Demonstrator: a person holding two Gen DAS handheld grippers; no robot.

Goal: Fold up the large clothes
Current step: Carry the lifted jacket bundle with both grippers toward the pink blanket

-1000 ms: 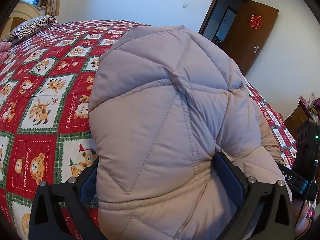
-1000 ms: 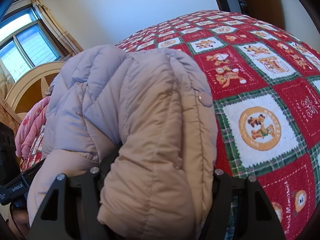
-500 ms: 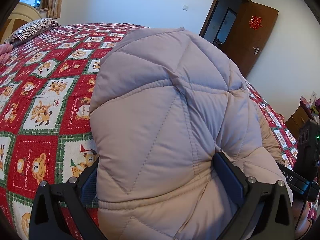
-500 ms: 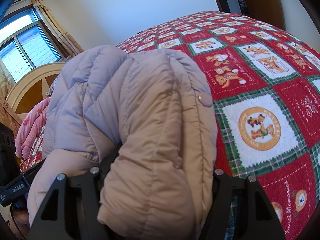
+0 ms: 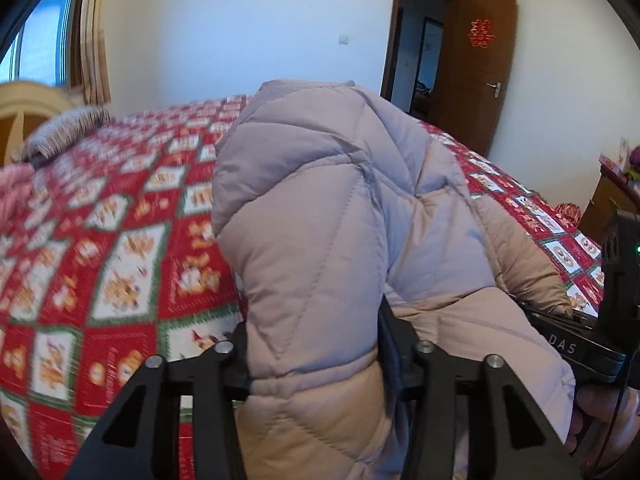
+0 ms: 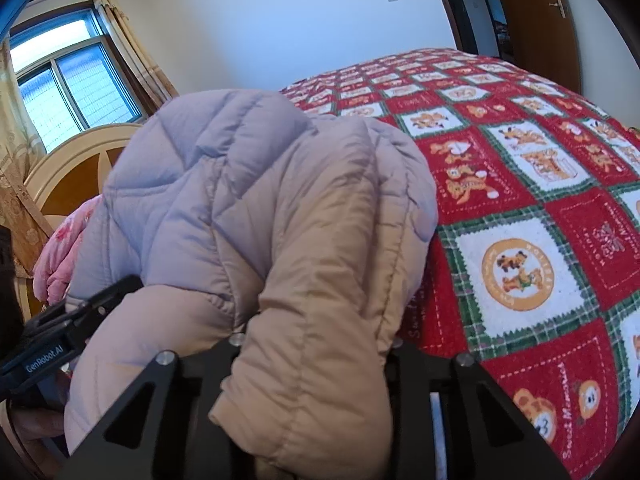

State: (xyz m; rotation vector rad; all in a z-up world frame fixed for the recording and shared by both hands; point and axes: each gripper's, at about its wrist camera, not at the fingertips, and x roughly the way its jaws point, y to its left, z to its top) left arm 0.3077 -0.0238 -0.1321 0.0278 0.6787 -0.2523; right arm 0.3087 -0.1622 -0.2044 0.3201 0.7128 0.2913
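Note:
A large quilted beige-pink puffer jacket [image 5: 328,216] is bunched up and held off the red patterned bed quilt [image 5: 120,240]. My left gripper [image 5: 316,344] is shut on a thick fold of the jacket. My right gripper [image 6: 316,340] is shut on another thick fold of the same jacket [image 6: 280,208]. The right gripper's body shows at the right edge of the left wrist view [image 5: 580,344], and the left gripper's body shows at the left of the right wrist view [image 6: 60,344]. The jacket hides the fingertips.
The quilt [image 6: 520,240] covers the whole bed. A striped pillow [image 5: 68,132] and a pink blanket [image 6: 60,248] lie by the wooden headboard [image 6: 68,172]. An open brown door [image 5: 472,64] stands beyond the bed. A cabinet [image 5: 612,196] stands at the right.
Both grippers have lifted and tilted up with the jacket, so more wall and door show. The jaws have squeezed tighter on the folds. The jacket is pulled up taller.

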